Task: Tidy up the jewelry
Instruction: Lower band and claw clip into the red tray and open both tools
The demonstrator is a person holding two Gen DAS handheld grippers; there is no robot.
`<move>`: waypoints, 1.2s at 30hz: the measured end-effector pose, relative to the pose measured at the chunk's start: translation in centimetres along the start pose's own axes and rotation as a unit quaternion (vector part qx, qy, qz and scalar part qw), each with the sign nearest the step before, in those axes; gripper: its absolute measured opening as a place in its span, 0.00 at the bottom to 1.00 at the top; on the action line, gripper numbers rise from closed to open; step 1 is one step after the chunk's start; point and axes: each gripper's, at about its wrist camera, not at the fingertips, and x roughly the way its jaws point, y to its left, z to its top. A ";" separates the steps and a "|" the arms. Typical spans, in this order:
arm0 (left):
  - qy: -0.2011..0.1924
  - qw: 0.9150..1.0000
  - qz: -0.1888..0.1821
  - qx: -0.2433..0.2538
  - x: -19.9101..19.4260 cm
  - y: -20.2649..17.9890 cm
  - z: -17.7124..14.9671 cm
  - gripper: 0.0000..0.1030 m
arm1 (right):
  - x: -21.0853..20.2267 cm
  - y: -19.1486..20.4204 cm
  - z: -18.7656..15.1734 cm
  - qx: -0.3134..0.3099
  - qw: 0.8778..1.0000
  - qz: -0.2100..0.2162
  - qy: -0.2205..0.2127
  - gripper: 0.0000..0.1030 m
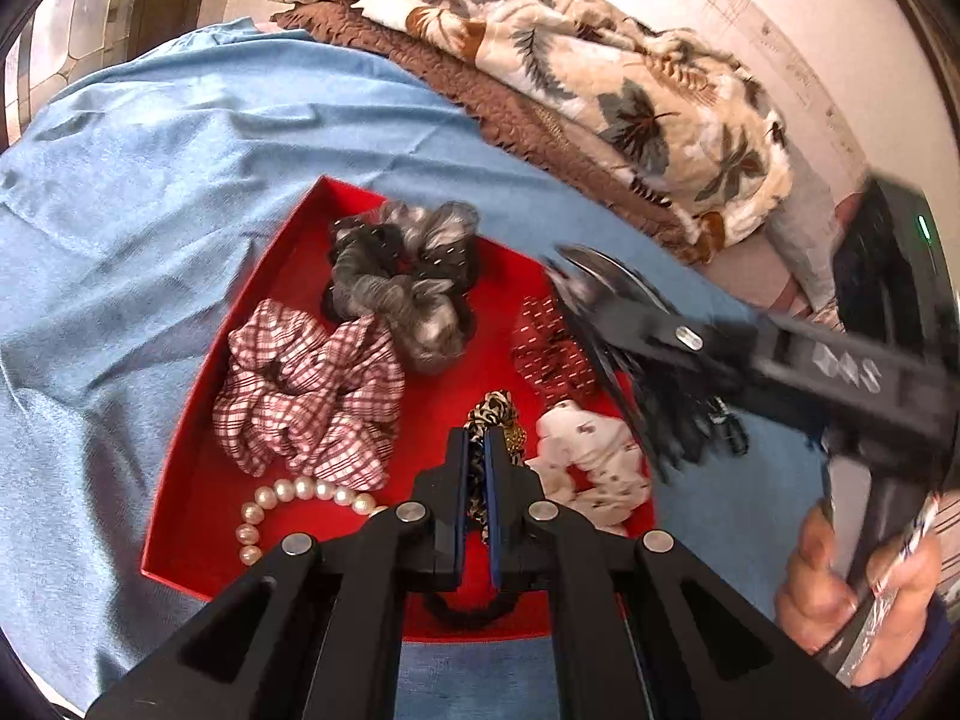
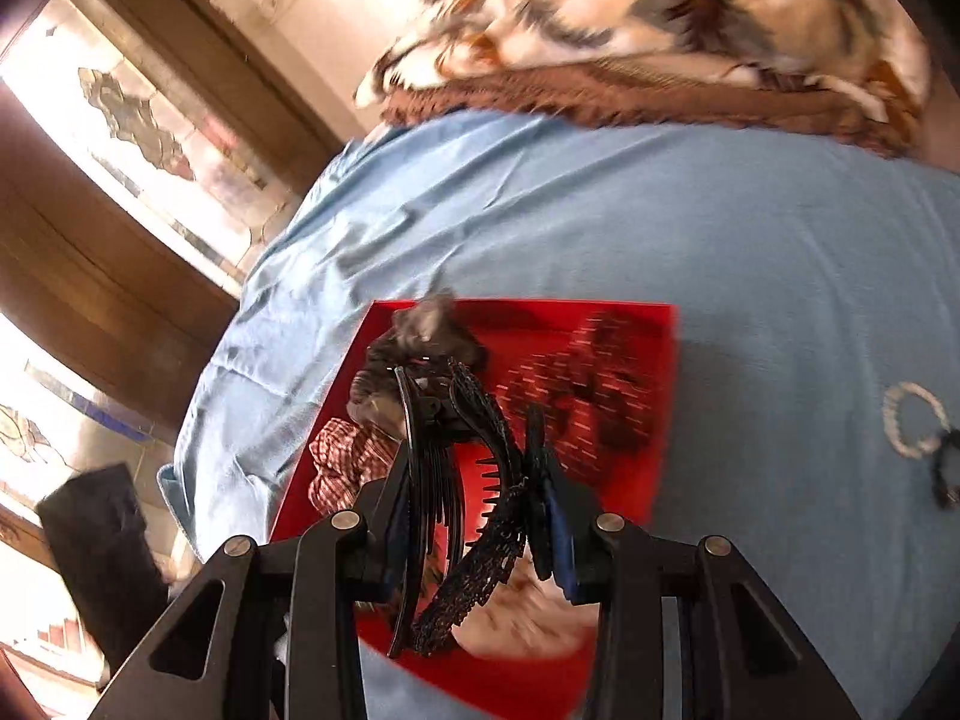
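A red tray (image 1: 198, 480) lies on the blue bedsheet and holds a checked scrunchie (image 1: 306, 396), a grey one (image 1: 408, 288), a red dotted one (image 1: 549, 348), a white one (image 1: 594, 468), a pearl bracelet (image 1: 288, 501) and a black hair tie (image 1: 474, 609). My left gripper (image 1: 477, 450) is shut on a leopard-print scrunchie (image 1: 495, 414) over the tray. My right gripper (image 2: 474, 468) is shut on a black claw hair clip (image 2: 456, 480) above the tray (image 2: 636, 324); it shows in the left view (image 1: 606, 312) too.
A leaf-print blanket (image 1: 600, 60) on a brown quilt (image 1: 480, 96) lies behind the tray. A beaded bracelet (image 2: 915, 420) and a small dark item (image 2: 945, 474) lie on the sheet (image 2: 600, 210) right of the tray. A window and wooden frame stand left.
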 end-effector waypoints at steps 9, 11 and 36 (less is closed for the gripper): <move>0.035 0.999 0.031 -0.022 1.9 1.8 -0.1 0.05 | 5.8 0.4 1.2 -0.008 0.998 -0.046 0.030 0.40; 0.038 0.998 0.030 -0.027 2.2 1.8 0.0 0.05 | 6.6 0.3 1.4 -0.011 0.998 -0.060 0.034 0.40; -0.025 0.999 0.029 0.002 -0.2 0.0 0.2 0.39 | -2.2 -1.4 0.1 -0.002 0.999 -0.043 -0.027 0.56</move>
